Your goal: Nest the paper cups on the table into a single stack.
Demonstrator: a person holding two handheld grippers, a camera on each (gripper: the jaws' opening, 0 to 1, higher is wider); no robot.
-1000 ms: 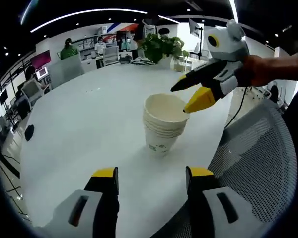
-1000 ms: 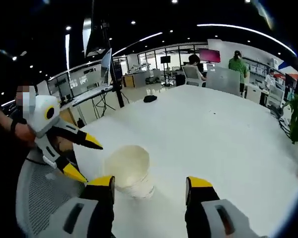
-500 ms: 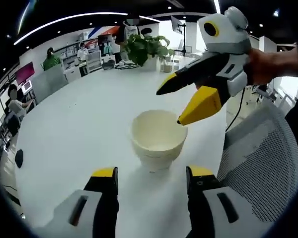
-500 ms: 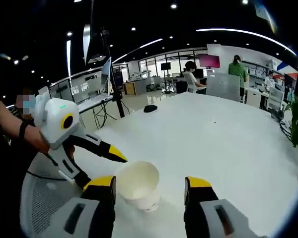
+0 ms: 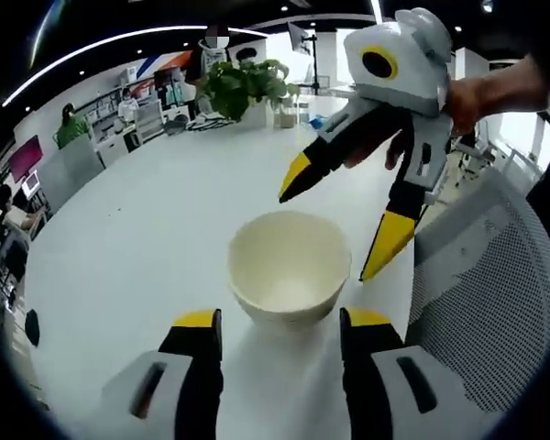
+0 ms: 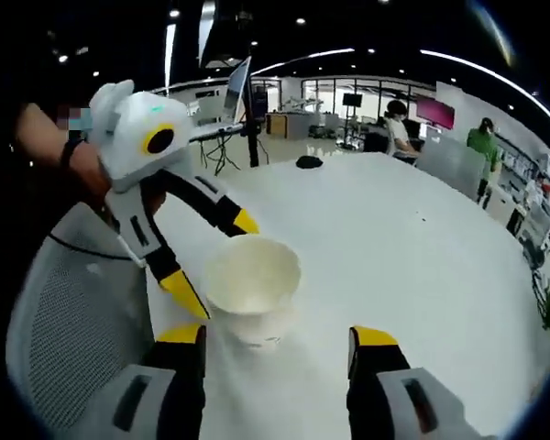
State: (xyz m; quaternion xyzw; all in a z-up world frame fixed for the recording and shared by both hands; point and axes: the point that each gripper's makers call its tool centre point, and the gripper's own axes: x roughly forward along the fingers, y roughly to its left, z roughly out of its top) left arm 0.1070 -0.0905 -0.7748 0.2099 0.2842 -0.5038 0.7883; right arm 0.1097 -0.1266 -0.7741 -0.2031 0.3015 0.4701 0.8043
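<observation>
Change since earlier: both grippers had closed in on the cup stack compared with a second before, when the right gripper's lower tip touched the rim and the left gripper sat well back; the stack now looked larger in both views.
Cup stack: nested white paper cups stood upright on the white table, near the edge beside a grey mesh chair; in the right gripper view the stack sat just ahead of that gripper's jaws.
Left gripper: jaws were spread wide, one on each side of the stack's lower part, gripping nothing; whether they touched the cups could not be told. In the right gripper view it came in from the left, one tip behind the rim and one low beside the cup wall.
Right gripper: jaws were parted, holding nothing, with the stack's base between and just beyond them. In the left gripper view it hung above the stack with tips apart, one past the far rim, the other down beside the near right wall.
Background: a potted plant stood at the table's far end.
</observation>
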